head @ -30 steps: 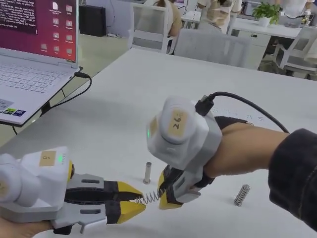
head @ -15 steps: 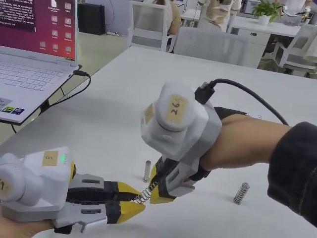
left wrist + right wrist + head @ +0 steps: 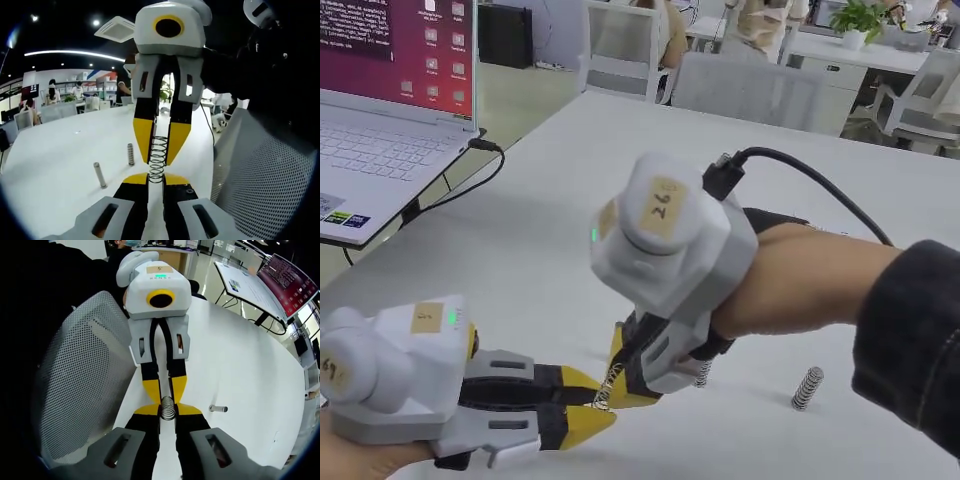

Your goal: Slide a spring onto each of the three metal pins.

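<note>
A small steel spring [image 3: 607, 386] is stretched between the two grippers just above the white table [image 3: 530, 250]. My left gripper [image 3: 594, 408] comes in from the bottom left and is shut on one end of the spring [image 3: 157, 159]. My right gripper [image 3: 620, 380] reaches down from the right and is shut on the other end of the spring [image 3: 168, 408]. A bare metal pin [image 3: 100, 175] stands on the table beside the jaws, with a coiled upright piece [image 3: 131, 154] a little farther off. Another spring [image 3: 807, 388] stands on the table to the right.
An open laptop [image 3: 380, 110] sits at the table's left edge with a black cable [image 3: 480, 180] trailing from it. A mesh chair back [image 3: 85, 375] is close behind the left gripper. Chairs and other desks stand beyond the far table edge.
My right gripper has moved left, closer to the left gripper, and the spring between them looks shorter. The bare pin seen earlier in the head view is now hidden behind the right gripper.
</note>
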`<state>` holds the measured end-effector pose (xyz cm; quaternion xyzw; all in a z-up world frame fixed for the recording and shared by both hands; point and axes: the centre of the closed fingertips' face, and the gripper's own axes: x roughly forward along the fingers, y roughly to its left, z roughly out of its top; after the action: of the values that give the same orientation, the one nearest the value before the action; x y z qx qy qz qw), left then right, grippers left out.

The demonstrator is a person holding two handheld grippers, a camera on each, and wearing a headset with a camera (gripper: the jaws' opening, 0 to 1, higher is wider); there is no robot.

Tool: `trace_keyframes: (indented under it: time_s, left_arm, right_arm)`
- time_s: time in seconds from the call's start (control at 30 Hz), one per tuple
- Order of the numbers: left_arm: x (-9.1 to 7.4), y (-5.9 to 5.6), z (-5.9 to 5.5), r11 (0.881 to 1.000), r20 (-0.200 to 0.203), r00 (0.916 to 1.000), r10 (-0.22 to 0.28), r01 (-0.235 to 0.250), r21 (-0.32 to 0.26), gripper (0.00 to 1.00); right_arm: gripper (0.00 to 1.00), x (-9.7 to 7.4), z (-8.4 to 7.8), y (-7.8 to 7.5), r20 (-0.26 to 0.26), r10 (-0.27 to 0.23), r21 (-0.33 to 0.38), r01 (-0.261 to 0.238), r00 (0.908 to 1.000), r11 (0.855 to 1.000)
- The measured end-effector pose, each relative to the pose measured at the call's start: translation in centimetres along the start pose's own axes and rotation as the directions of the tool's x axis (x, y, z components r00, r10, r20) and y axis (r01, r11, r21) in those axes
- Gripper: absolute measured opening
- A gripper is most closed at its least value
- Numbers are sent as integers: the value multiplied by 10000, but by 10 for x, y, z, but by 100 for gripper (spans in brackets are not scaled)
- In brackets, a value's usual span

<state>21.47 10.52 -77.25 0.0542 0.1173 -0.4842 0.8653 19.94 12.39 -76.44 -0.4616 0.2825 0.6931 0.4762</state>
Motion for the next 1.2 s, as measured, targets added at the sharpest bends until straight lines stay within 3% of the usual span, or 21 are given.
trace_keyframes:
  time_s: [0.8, 1.2]
  left_arm:
    - [3, 2, -3, 10000, -27, 10000, 48, -49, -84, 3]
    - [1, 7, -10, 9990, -97, 9995, 306, -309, -313, 18]
  right_arm:
    - [8, 2, -1, -1, -204, 31, -156, -34, 9998, 9999]
    - [8, 2, -5, -6, -377, -136, -143, 130, 9992, 9998]
